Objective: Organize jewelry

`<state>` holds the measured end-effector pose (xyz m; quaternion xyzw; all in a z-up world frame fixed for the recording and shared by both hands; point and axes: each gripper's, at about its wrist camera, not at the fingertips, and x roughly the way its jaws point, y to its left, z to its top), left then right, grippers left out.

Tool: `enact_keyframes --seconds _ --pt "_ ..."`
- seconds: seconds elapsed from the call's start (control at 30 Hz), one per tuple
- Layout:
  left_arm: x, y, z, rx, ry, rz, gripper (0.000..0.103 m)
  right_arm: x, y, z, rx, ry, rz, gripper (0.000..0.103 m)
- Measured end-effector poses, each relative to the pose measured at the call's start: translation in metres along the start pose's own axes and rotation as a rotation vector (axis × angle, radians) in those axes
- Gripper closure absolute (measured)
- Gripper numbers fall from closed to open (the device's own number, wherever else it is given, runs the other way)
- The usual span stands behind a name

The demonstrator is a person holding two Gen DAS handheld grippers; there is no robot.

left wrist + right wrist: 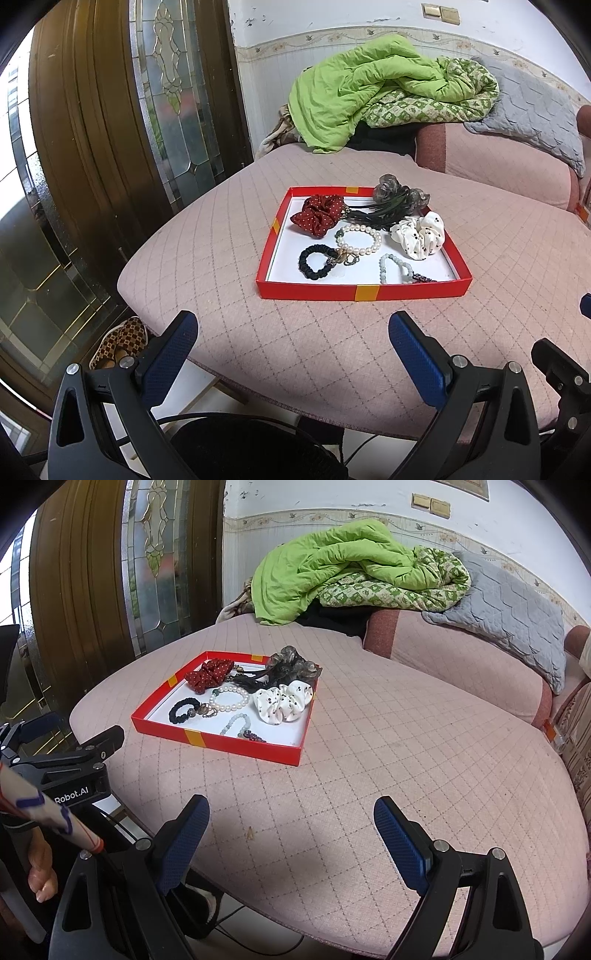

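we read only one text: "robot.ai" in white on the black body of the left gripper [72,771], left of our right gripper [290,825].

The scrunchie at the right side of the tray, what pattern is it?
White scrunchie with black dots; clearest in the left wrist view.

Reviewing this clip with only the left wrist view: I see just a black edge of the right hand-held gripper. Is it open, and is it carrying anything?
Observer: The right hand-held gripper is open and empty, over the pink cushion, short of the red tray.
Operator: Anything on the fabric near it?
Observer: A small brown speck lies between its fingers.
Operator: Is the person visible?
Observer: Part of a bare hand shows at the lower left, under a white patterned sleeve.
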<state>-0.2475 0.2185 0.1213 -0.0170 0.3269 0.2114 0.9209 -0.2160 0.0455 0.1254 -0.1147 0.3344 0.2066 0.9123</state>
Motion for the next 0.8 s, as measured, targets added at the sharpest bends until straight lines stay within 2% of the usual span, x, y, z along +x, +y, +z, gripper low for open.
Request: enact_keyframes --seconds 0.63,0.8 --pt "0.002 0.004 0.006 -0.004 0.032 0.026 0.000 0.000 -0.002 -0.002 -0.002 0.002 0.003 0.010" --pt "-0.003 -0.006 0.018 0.054 -0.017 0.041 0.000 0.001 -0.014 -0.002 0.027 0.002 0.002 0.010"
